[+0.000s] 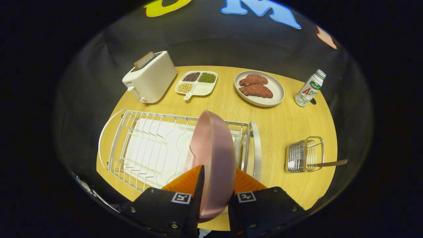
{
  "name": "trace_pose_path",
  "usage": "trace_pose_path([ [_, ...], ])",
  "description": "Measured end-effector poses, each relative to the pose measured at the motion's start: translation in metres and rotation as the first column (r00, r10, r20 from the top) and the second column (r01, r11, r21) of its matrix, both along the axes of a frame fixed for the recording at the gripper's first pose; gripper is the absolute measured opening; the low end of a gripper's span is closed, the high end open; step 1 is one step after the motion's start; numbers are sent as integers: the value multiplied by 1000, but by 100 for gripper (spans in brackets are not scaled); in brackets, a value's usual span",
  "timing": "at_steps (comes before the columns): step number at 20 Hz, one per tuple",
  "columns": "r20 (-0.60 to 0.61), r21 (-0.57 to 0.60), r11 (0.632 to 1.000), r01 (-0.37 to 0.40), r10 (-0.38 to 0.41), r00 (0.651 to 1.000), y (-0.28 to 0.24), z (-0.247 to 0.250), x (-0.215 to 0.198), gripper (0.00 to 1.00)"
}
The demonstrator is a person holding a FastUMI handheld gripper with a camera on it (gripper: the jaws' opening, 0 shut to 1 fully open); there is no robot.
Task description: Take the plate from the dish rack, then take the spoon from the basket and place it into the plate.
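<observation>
Gripper view: gripper (216, 178) pinches one pink plate (213, 155) above one dish rack (148, 148); one spoon (330, 163) in one basket (304, 154).

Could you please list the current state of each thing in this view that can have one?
gripper: shut on pink plate
pink plate: on edge, held over the dish rack
dish rack: empty slots
wire basket: holds spoon
spoon: handle sticking out
toaster: bread slice up
bottle: capped, upright
</observation>
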State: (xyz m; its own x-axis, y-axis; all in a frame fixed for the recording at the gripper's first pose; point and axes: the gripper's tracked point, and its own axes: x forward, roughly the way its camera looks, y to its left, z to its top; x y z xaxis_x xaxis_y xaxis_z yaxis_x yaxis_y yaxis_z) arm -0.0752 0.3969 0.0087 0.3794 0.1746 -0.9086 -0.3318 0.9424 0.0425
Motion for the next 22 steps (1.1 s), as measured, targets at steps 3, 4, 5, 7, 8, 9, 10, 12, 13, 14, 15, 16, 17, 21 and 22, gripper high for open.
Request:
trace_pose_path([
  [3,28,-52,998,-22,24,999,1,13,7,36],
  [4,48,-74,997,-36,39,998,1,19,12,36],
  [5,98,-128,991,-33,46,994,-8,16,29,36],
  [7,87,-131,991,-39,51,995,-7,29,27,28],
  [8,80,-132,991,-34,45,996,-7,27,30,28],
  [9,73,-130,991,-28,38,997,-9,29,30,28],
  [10,70,-127,992,-25,34,997,-10,29,31,28],
  [12,72,-123,992,-16,25,997,-13,31,32,28],
  [13,73,-118,993,-16,25,997,-12,32,34,28],
  [14,69,-115,993,-19,27,997,-14,32,32,28],
  [15,64,-108,994,-22,29,998,-16,34,31,28],
  [16,60,-102,995,-22,29,998,-18,35,31,28],
  [17,60,-90,996,-22,27,998,-20,38,29,28],
  [21,10,39,999,-12,12,1000,-26,49,12,28],
  [22,-6,73,997,-6,7,1000,-30,53,5,28],
])
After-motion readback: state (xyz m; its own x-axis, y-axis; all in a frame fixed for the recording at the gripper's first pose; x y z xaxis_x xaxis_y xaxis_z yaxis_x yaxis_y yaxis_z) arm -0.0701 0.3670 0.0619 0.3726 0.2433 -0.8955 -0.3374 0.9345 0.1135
